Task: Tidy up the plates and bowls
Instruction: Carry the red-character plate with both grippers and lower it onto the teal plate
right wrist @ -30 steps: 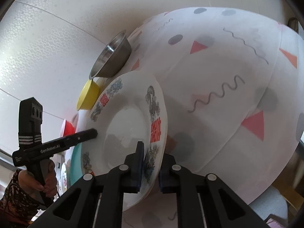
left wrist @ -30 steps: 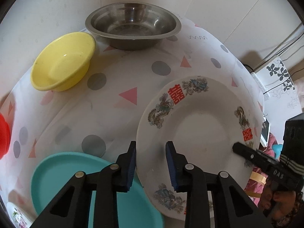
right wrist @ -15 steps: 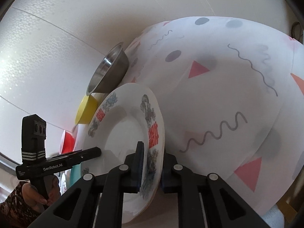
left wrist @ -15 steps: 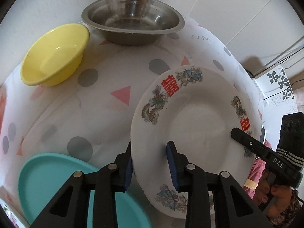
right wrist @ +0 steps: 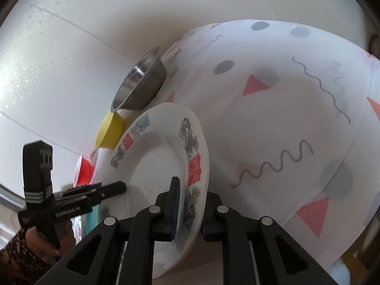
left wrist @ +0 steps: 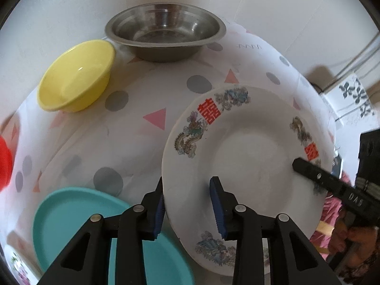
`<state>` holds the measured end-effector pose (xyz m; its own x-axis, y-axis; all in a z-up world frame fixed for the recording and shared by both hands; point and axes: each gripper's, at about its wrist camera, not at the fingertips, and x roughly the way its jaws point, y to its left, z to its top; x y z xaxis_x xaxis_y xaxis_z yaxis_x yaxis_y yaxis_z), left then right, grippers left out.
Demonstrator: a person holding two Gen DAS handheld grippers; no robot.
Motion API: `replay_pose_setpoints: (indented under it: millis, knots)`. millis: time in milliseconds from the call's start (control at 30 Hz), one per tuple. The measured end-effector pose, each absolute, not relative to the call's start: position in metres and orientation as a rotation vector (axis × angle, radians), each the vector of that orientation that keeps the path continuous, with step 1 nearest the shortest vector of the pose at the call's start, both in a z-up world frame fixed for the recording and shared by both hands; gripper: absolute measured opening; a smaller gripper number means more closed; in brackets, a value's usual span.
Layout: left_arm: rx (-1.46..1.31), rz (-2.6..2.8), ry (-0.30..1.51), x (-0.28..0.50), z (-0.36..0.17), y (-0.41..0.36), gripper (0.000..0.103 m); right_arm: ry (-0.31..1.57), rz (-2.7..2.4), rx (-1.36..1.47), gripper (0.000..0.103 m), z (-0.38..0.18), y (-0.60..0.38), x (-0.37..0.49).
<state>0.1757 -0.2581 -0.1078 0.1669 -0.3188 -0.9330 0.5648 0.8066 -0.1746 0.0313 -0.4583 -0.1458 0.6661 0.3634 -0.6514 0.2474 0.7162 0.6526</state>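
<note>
A white plate (left wrist: 249, 156) with dragon prints and red characters is held tilted above the table. My right gripper (right wrist: 188, 211) is shut on the rim of the plate (right wrist: 152, 166). My left gripper (left wrist: 187, 204) straddles the plate's near rim with its jaws open wide and a gap beside the right pad. A teal plate (left wrist: 78, 223) lies flat below on the left. A yellow bowl (left wrist: 76, 76), a steel bowl (left wrist: 166, 35) and a red bowl (left wrist: 4, 163) stand on the table.
The table wears a white cloth (left wrist: 142, 128) with grey dots and pink triangles. A wall (right wrist: 95, 35) stands close behind the bowls. The right gripper's body (left wrist: 332, 185) shows at the plate's far rim. A patterned plate's edge (left wrist: 16, 261) shows at bottom left.
The white plate has tipped a little more upright in my right gripper. My left gripper has stayed at the near rim, still open.
</note>
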Motion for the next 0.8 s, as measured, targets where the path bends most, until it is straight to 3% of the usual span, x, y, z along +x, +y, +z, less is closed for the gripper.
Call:
replay_pose_setpoints:
  millis: [800]
  knots:
    - [0.077,-0.558,1.125,0.151,-0.064,-0.189,0.035,0.831,0.213,0.590,0.015,-0.109,-0.414,0.040]
